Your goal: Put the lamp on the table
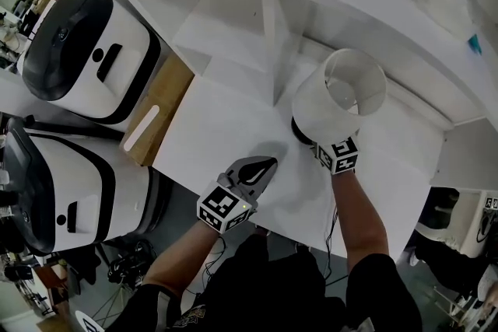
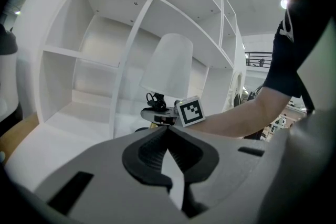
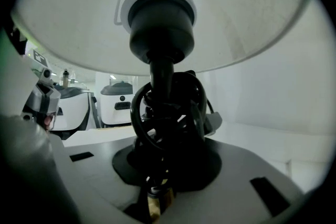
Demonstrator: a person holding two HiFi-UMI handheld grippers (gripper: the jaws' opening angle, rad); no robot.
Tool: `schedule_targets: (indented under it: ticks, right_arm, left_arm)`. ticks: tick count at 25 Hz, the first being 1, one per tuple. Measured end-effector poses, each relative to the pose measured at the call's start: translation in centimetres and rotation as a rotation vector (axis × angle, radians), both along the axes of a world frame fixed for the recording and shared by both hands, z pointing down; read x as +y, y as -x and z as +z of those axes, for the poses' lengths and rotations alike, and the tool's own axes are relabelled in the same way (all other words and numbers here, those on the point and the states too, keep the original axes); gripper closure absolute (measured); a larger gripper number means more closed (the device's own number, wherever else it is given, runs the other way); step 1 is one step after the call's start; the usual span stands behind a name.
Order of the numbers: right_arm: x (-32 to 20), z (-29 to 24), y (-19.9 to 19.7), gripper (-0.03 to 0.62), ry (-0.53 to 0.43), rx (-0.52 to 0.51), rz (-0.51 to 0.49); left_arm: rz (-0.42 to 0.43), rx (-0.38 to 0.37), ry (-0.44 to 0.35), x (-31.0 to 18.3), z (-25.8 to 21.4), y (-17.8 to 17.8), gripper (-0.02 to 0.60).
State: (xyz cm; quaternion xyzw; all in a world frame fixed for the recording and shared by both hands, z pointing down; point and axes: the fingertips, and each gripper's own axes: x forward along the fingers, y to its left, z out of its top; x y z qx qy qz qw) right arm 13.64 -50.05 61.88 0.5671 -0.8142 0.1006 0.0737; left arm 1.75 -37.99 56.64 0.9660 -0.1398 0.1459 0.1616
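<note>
On the white tabletop beside the shelf, the lamp stands with my right tool pinching its cord-wrapped stem. My left tool sits nearby, jaws pressed together, empty.

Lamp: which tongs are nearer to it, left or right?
Right. The right tongs hold the lamp by its cord-wrapped stem. The left tongs are shut and empty, apart from the lamp, over the table to its left.
</note>
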Motion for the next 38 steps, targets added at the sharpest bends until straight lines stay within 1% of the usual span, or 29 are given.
schedule_targets:
  ticks: [3, 5, 12, 21, 25, 31, 32, 34, 35, 38]
  right_arm:
    - [0.5, 0.5, -0.4, 0.498, 0.03, -0.011, 0.019]
    - [1.1, 1.1, -0.6, 0.479, 0.039, -0.001, 0.024]
    - [3.2, 1.6, -1.4, 0.442, 0.069, 0.008, 0.048]
    - [6.7, 1.1, -1.9, 0.442, 0.112, -0.014, 0.064]
    - [8.6, 0.3, -1.5, 0.442, 0.125, -0.058, 0.049]
    - [11.9, -2.0, -1.1, 0.444, 0.142, -0.133, 0.023]
    - [12.5, -2.6, -1.1, 0.451, 0.141, -0.147, 0.016]
    - [13.7, -3.8, -0.8, 0.489, 0.137, -0.167, -0.006]
    - [14.3, -4.4, -0.6, 0.533, 0.135, -0.168, -0.021]
    - [16.2, -6.2, 0.0, 0.56, 0.134, -0.156, -0.066]
  left_arm:
    - [0.005, 0.001, -0.001, 0.7, -0.2, -0.2, 0.574]
    - [0.004, 0.001, -0.001, 1.1, -0.2, -0.3, 0.574]
    - [0.011, 0.005, 0.005, 2.8, -0.3, -1.1, 0.574]
    - [-0.012, 0.019, 0.001, 4.2, -1.0, -2.2, 0.574]
    - [-0.021, 0.018, 0.005, 5.3, -1.2, -2.7, 0.574]
    - [-0.061, 0.024, 0.002, 7.2, -2.0, -3.1, 0.574]
    - [-0.069, 0.026, -0.001, 7.5, -2.3, -3.2, 0.574]
    - [-0.091, 0.032, -0.004, 8.2, -2.8, -3.1, 0.574]
    - [-0.104, 0.036, -0.004, 8.6, -3.0, -3.1, 0.574]
    - [-0.135, 0.042, -0.006, 9.7, -3.7, -3.1, 0.574]
